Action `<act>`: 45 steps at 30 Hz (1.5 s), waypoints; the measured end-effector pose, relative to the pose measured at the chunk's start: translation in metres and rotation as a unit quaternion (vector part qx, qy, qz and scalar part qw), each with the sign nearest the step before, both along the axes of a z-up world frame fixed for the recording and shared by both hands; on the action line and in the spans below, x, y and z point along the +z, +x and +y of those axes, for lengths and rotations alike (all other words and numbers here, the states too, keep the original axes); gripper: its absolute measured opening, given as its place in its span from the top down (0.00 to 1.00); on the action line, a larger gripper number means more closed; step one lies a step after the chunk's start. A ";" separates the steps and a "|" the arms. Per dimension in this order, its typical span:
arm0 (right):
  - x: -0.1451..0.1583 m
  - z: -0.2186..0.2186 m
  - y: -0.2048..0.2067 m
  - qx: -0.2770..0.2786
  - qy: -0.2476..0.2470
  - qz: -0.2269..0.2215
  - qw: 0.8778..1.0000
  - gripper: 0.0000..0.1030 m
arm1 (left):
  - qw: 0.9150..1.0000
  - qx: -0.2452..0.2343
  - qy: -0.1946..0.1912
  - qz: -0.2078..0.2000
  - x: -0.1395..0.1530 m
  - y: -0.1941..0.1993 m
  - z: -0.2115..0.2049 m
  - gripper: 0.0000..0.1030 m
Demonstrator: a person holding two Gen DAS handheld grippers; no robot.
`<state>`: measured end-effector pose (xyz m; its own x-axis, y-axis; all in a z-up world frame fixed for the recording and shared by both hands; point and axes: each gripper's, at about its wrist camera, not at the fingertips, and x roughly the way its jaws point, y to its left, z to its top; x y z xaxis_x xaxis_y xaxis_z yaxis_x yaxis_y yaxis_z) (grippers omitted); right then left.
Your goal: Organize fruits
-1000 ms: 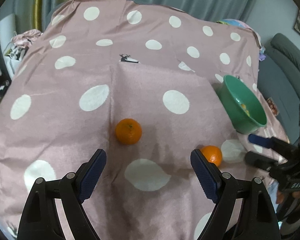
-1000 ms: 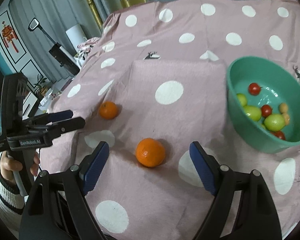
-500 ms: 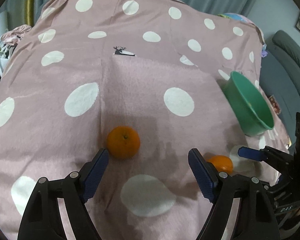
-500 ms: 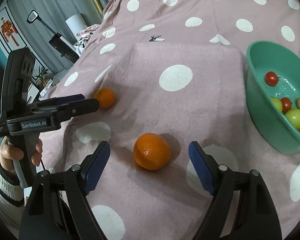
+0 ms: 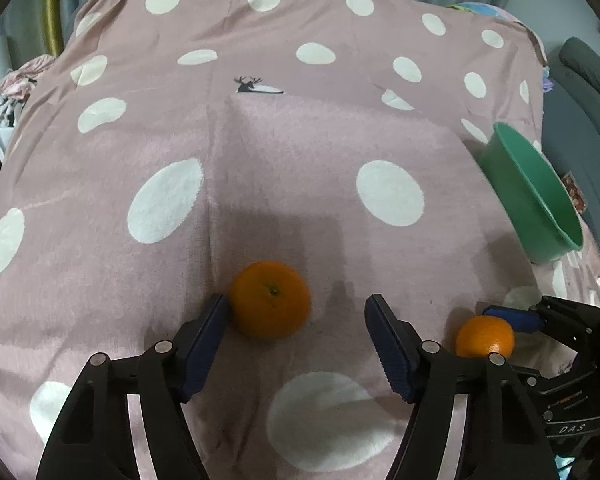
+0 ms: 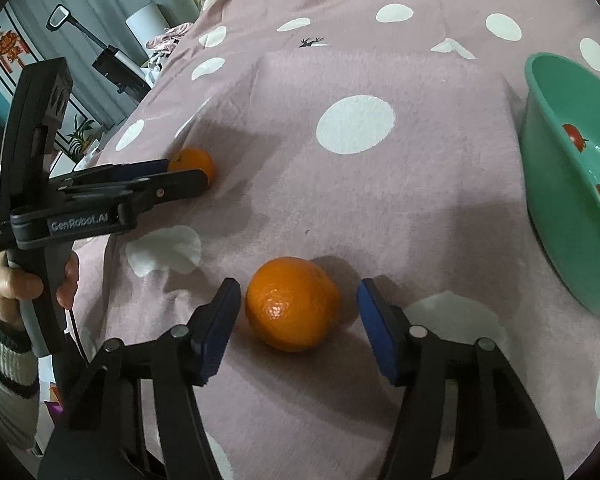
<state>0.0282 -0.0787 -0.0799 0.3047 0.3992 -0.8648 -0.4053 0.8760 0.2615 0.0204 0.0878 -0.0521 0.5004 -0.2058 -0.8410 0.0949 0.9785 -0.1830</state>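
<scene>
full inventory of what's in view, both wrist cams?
oranges: 2, orange, on the cloth; one between the left gripper's fingers, one between the right gripper's
bowl: 1, green, right of the oranges
small fruit: several, red and green, in the bowl
cloth: 1, pink with white dots
left gripper: black, blue pads, jaws just been closing, near pad against its orange, far pad apart
right gripper: same, closing, not yet touching
hand: 1, striped sleeve, holding the left gripper

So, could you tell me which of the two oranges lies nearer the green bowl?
The orange between the right gripper pads; the other orange lies farther from the bowl.
</scene>
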 end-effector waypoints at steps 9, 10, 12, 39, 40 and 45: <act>-0.003 -0.002 0.003 0.005 0.000 0.005 1.000 0.47 | 0.998 -0.020 0.052 0.021 -0.012 0.017 -0.014 0.56; -0.003 -0.003 0.003 0.006 0.001 0.005 1.000 0.47 | 0.998 -0.021 0.049 0.032 -0.017 0.019 -0.013 0.56; -0.003 -0.004 0.003 0.005 0.003 0.006 1.000 0.47 | 0.998 -0.027 0.055 0.026 -0.018 0.018 -0.014 0.56; 0.008 -0.014 -0.004 -0.003 0.024 0.001 1.000 0.56 | 0.999 -0.044 0.021 0.000 0.010 0.000 -0.033 0.57; 0.010 -0.014 -0.005 -0.003 0.025 0.000 1.000 0.56 | 0.999 -0.046 0.021 -0.002 0.013 -0.002 -0.036 0.57; 0.019 -0.019 -0.012 -0.006 0.028 -0.010 1.000 0.56 | 0.998 -0.051 0.016 -0.013 0.025 -0.010 -0.043 0.57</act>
<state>0.0159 -0.0981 -0.0612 0.3267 0.4423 -0.8352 -0.3999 0.8654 0.3019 0.0100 0.0453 -0.0274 0.4999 -0.2301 -0.8350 0.1987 0.9688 -0.1481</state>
